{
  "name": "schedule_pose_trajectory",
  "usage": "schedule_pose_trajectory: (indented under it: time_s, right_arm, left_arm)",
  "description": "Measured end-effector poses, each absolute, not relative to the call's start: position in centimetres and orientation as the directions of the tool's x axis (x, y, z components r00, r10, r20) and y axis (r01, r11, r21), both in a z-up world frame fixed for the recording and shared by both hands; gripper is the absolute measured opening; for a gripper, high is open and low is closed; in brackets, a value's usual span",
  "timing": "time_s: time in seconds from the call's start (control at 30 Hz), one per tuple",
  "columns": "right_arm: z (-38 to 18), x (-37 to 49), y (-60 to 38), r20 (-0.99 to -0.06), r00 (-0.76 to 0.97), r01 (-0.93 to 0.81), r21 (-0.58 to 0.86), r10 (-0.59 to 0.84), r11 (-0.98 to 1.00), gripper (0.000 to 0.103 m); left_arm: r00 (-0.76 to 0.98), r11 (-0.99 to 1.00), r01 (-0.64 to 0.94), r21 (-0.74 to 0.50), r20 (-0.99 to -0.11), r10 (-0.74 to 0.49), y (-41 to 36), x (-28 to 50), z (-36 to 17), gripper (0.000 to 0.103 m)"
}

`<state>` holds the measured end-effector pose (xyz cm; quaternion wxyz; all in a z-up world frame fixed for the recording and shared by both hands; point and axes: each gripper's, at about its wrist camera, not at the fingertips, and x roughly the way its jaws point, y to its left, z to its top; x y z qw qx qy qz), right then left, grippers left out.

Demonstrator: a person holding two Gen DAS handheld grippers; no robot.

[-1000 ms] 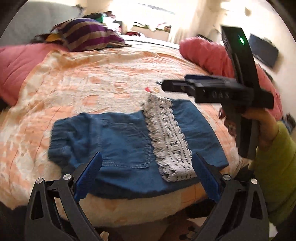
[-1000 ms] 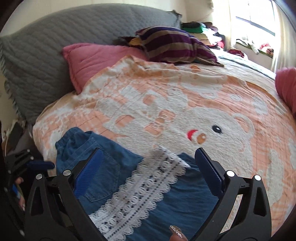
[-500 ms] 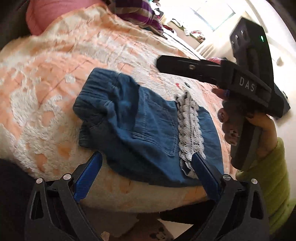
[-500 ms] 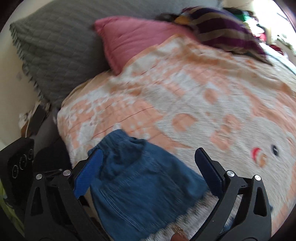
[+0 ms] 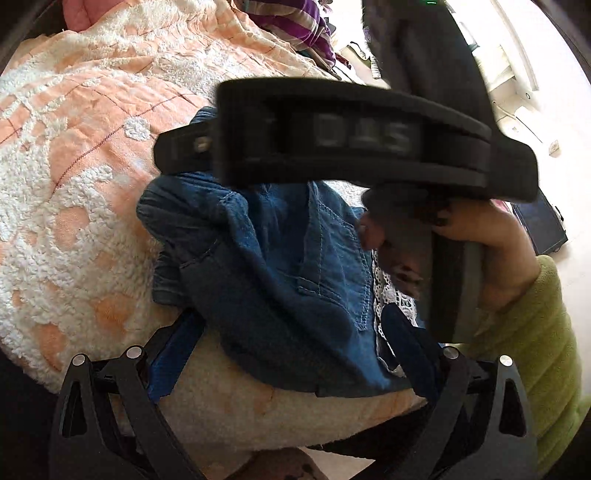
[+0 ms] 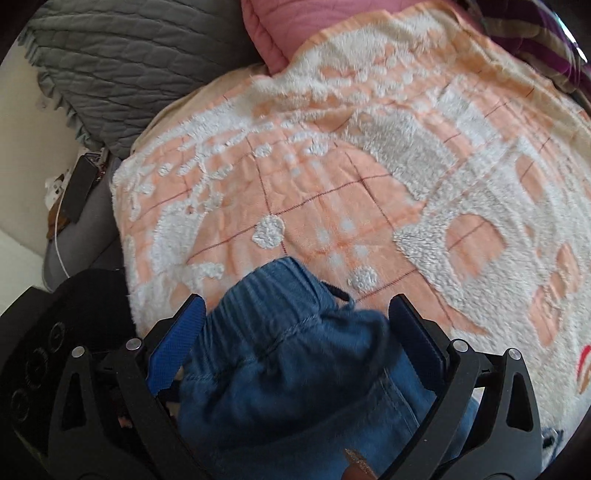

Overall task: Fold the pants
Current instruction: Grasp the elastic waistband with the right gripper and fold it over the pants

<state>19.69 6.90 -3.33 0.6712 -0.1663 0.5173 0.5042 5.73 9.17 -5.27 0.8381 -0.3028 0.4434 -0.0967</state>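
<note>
Both our grippers, left gripper (image 5: 284, 345) and right gripper (image 6: 295, 332), hang released, jaws straddling the crumpled blue denim pants (image 5: 280, 258) at the near edge of the peach-and-white fleece bed blanket (image 6: 332, 177), waistband beneath the right.

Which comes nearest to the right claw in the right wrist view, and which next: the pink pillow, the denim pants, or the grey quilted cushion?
1. Denim pants: bunched between the fingers of the right claw.
2. Grey quilted cushion: upper left, beyond the blanket edge.
3. Pink pillow: top centre; too close to the cushion to call firmly.
</note>
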Motion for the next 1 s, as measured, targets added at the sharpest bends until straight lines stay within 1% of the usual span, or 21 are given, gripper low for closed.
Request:
schedule_pose_trajectory:
  time_s: [0.07, 0.1, 0.13, 0.17, 0.2, 0.23, 0.3, 0.43, 0.53, 0.67, 0.8, 0.87, 0.9, 1.0]
  right_arm:
    - [-3.9, 19.9, 7.0, -0.853, -0.072, -0.843, 0.329, 0.517, 0.426, 0.076]
    - [-4.2, 19.9, 7.1, -0.846, -0.095, -0.841, 0.350, 0.524, 0.412, 0.058]
    - [-4.3, 19.8, 7.1, -0.837, -0.115, -0.841, 0.368, 0.534, 0.396, 0.051]
    - [-4.2, 19.6, 6.9, -0.832, -0.111, -0.845, 0.366, 0.543, 0.389, 0.048]
    - [-3.9, 19.4, 6.6, -0.828, -0.103, -0.851, 0.360, 0.551, 0.382, 0.040]
    - [-3.2, 19.3, 5.9, -0.815, -0.096, -0.854, 0.362, 0.572, 0.373, 0.035]
    - [-2.1, 19.5, 4.6, -0.788, -0.082, -0.851, 0.374, 0.611, 0.368, 0.031]
    - [0.6, 20.2, -0.1, -0.706, -0.059, -0.820, 0.438, 0.706, 0.369, 0.030]
    - [2.5, 20.0, -3.5, -0.664, -0.031, -0.817, 0.448, 0.747, 0.364, 0.030]
    - [4.3, 19.7, -7.2, -0.635, 0.009, -0.818, 0.440, 0.772, 0.372, 0.030]
    - [5.2, 19.1, -10.2, -0.633, 0.064, -0.822, 0.404, 0.772, 0.400, 0.030]
    - [5.3, 19.0, -11.7, -0.618, 0.097, -0.813, 0.402, 0.780, 0.420, 0.035]
    - [5.3, 19.1, -12.8, -0.604, 0.120, -0.805, 0.406, 0.788, 0.433, 0.039]
    - [5.0, 19.5, -15.1, -0.568, 0.165, -0.785, 0.419, 0.806, 0.456, 0.042]
  left_arm:
    - [0.598, 0.785, -0.112, -0.610, -0.672, -0.437, 9.4, 5.7, -5.5, 0.095]
    - [0.605, 0.776, -0.114, -0.620, -0.663, -0.441, 9.7, 5.5, -5.6, 0.095]
    - [0.610, 0.765, -0.119, -0.633, -0.655, -0.446, 9.8, 5.5, -5.7, 0.096]
    - [0.616, 0.761, -0.120, -0.637, -0.649, -0.446, 9.8, 5.4, -5.7, 0.096]
    - [0.617, 0.764, -0.119, -0.634, -0.650, -0.443, 9.8, 5.4, -5.6, 0.096]
    - [0.618, 0.768, -0.117, -0.630, -0.652, -0.440, 9.7, 5.3, -5.6, 0.096]
    - [0.623, 0.773, -0.114, -0.624, -0.651, -0.433, 9.7, 5.2, -5.5, 0.096]
    - [0.644, 0.775, -0.115, -0.621, -0.641, -0.417, 9.6, 5.3, -5.0, 0.097]
    - [0.648, 0.779, -0.083, -0.622, -0.627, -0.432, 8.8, 6.2, -4.1, 0.097]
    - [0.623, 0.775, 0.013, -0.632, -0.601, -0.501, 6.2, 7.3, -2.6, 0.096]
    - [0.607, 0.787, 0.126, -0.604, -0.580, -0.543, 2.5, 7.9, -0.5, 0.095]
    - [0.595, 0.782, 0.162, -0.602, -0.572, -0.564, 0.8, 8.5, 0.1, 0.094]
    - [0.596, 0.783, 0.173, -0.598, -0.570, -0.566, -0.1, 8.7, 0.3, 0.094]
    - [0.595, 0.790, 0.200, -0.580, -0.568, -0.568, -1.9, 9.0, 0.5, 0.094]
